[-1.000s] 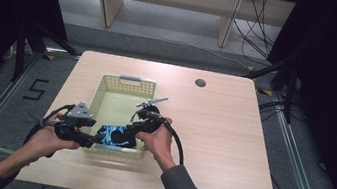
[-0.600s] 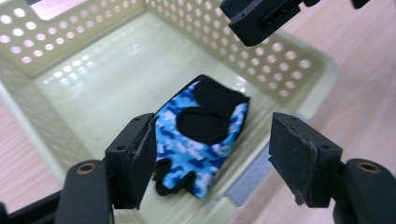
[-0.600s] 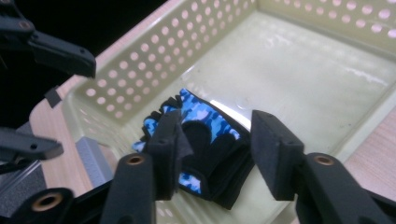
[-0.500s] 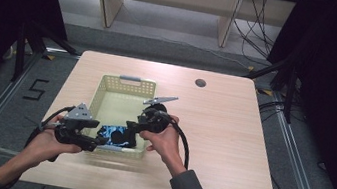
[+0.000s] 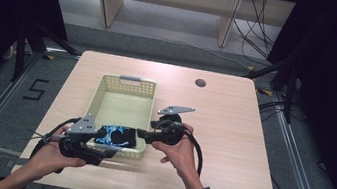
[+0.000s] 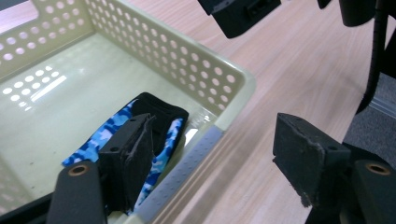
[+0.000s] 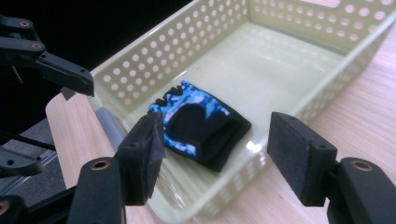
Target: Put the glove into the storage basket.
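A pale perforated basket point(image 5: 125, 85) stands on the wooden surface point(image 5: 231, 134), left of its middle, with its long axis running from near to far. A blue camouflage glove point(image 5: 117, 136) with black palm padding lies flat on the basket floor at the near end, close to the near wall and toward the near right corner; in the right gripper view the glove point(image 7: 201, 123) rests free, with no jaw touching it. The left gripper point(image 5: 109, 153), held in the person's left hand point(image 5: 53, 155), sits at the basket's near left corner, just outside and over the near rim. Its jaws stand apart and have just been opening; in the left gripper view the left gripper point(image 6: 215, 163) straddles the near right corner of the basket point(image 6: 233, 84), one jaw inside above the glove point(image 6: 161, 126) and the other outside above the surface, with nothing clamped between them. The right gripper point(image 5: 141, 134), held in the right hand point(image 5: 176, 148), lies just right of the basket at the near end, pointing left over the right wall toward the glove. Its jaws also stand apart, have just been opening, and hold nothing. A dark round hole point(image 5: 200, 83) marks the far right part of the surface.
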`<move>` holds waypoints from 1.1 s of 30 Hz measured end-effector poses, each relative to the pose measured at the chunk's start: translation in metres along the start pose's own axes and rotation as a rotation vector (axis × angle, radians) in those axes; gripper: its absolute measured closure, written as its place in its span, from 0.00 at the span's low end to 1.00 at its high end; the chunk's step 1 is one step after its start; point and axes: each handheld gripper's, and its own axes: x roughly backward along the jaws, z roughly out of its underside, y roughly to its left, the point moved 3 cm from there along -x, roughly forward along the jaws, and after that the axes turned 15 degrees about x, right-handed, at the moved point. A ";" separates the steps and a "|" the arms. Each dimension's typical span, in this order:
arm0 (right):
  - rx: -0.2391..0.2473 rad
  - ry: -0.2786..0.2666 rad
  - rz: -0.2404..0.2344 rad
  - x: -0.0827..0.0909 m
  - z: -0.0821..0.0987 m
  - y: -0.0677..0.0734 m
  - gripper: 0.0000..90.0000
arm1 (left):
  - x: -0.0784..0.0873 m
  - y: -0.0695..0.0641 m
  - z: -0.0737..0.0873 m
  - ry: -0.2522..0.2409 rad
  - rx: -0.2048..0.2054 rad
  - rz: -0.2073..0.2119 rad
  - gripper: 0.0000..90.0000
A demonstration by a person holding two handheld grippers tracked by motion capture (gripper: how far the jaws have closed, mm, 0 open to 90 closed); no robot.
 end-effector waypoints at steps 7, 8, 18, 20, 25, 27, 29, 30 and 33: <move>-0.001 -0.029 0.011 0.012 0.008 -0.002 0.41 | -0.007 -0.014 0.006 0.008 -0.017 0.044 0.29; 0.005 -0.024 0.014 0.014 0.009 -0.002 0.41 | -0.009 -0.017 0.007 0.004 -0.011 0.056 0.29; 0.011 -0.016 0.027 0.021 0.021 0.002 0.40 | -0.017 -0.031 0.014 -0.009 -0.022 0.089 0.28; 0.035 -0.020 0.033 0.024 0.024 0.001 0.40 | -0.018 -0.032 0.016 -0.014 0.002 0.094 0.28; 0.020 -0.028 0.046 0.030 0.031 0.004 0.40 | -0.021 -0.033 0.020 -0.028 0.021 0.101 0.28; 0.013 -0.030 0.046 0.032 0.034 0.006 0.40 | -0.022 -0.033 0.021 -0.011 0.017 0.099 0.28; 0.038 -0.034 0.053 0.032 0.036 0.005 0.39 | -0.023 -0.034 0.021 -0.016 0.031 0.108 0.28; 0.013 -0.035 0.046 0.032 0.037 0.007 0.39 | -0.023 -0.034 0.021 -0.015 0.026 0.107 0.28; 0.031 -0.020 0.060 0.033 0.040 0.008 0.39 | -0.023 -0.036 0.022 -0.023 0.020 0.108 0.28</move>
